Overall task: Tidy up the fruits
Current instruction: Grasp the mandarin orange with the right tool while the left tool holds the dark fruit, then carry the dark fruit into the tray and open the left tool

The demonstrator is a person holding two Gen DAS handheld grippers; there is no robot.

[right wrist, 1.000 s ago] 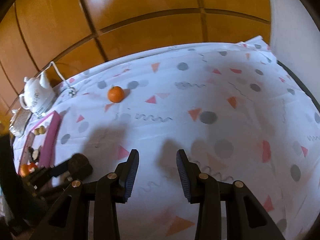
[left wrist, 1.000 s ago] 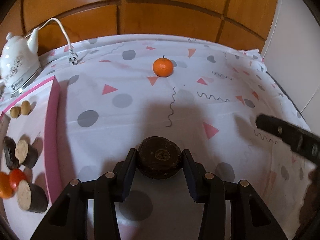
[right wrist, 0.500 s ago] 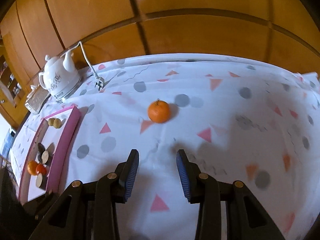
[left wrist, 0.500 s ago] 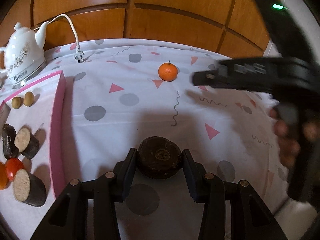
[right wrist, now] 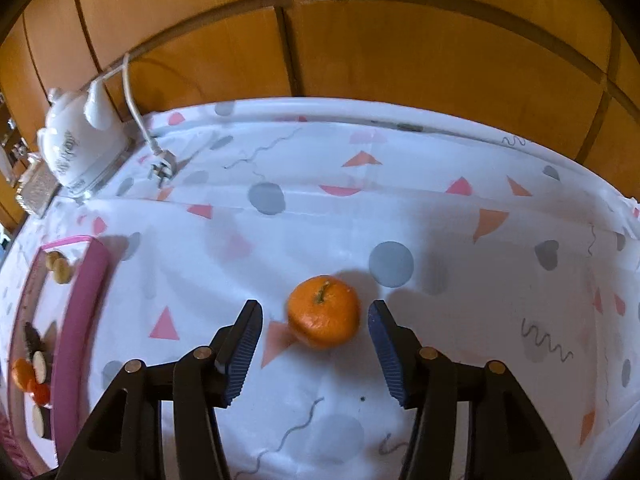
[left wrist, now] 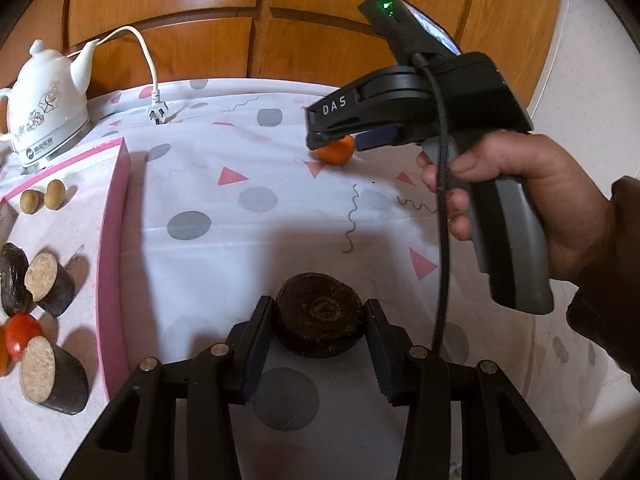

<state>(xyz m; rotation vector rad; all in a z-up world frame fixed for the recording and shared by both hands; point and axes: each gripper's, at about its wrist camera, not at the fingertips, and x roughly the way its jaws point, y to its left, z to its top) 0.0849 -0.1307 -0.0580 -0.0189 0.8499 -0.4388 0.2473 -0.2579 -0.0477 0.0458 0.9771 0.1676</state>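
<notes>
The left claw point(left wrist: 320, 334) is clamped on a dark round fruit point(left wrist: 320, 330), both pads pressed against its sides, low over the table point(left wrist: 248, 248). Only the left wrist view shows this grip, along with the person's hand point(left wrist: 520, 200) wrapped around the handle of the right claw point(left wrist: 320, 142), whose tip sits over the orange point(left wrist: 338, 151). Only the right wrist view shows the gap: the orange point(right wrist: 324, 312) lies on the table point(right wrist: 460, 320) between the right claw's point(right wrist: 316, 334) blue pads, neither pad touching it, though its jaws have just been closing a little. At the left edge, the pink tray point(left wrist: 114, 240) carries cut dark pieces and small fruits. A second ago the right claw pointed at bare cloth with the orange far off, and the left view barely showed it; the left claw's grip is unchanged.
</notes>
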